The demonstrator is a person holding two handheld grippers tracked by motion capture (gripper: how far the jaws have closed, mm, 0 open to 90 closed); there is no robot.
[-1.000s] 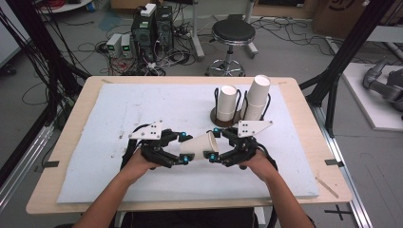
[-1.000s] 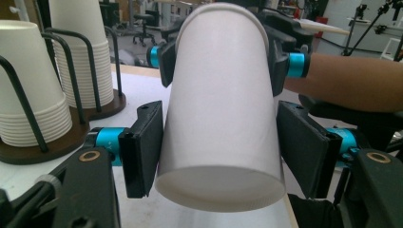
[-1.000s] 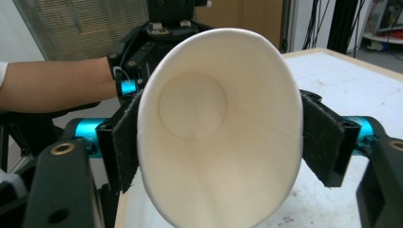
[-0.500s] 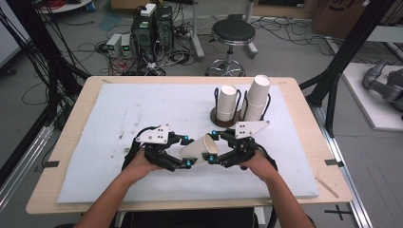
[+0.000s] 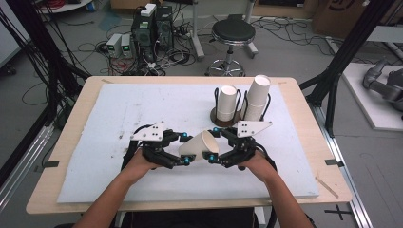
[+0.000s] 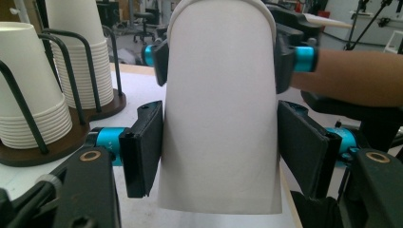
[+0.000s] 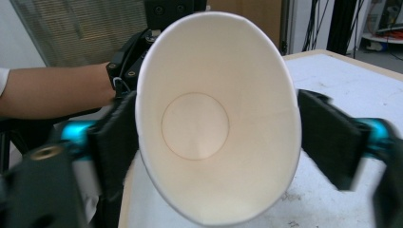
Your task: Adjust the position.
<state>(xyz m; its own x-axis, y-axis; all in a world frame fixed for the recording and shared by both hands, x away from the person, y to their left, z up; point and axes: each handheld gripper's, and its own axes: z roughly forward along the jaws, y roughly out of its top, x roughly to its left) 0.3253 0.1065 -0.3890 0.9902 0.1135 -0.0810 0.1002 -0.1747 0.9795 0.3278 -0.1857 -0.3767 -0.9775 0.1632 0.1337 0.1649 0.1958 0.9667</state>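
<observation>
Cup held between two grippers, above the mat

Paper cup (image 5: 199,145) lies on its side, off the white mat (image 5: 119,109), in front of the cup holder (image 5: 223,118). Long axis runs hand to hand: base toward the left gripper (image 5: 185,159), open mouth toward the right gripper (image 5: 209,154). Left jaws pinch the narrow base end and have just been closing on it. Right jaws straddle the rim end; left pad touches, right pad looks just clear, so a full grip there is uncertain. Both hands equally near. Holder with two cup stacks stands just behind; bare mat to the left gives open room.
</observation>
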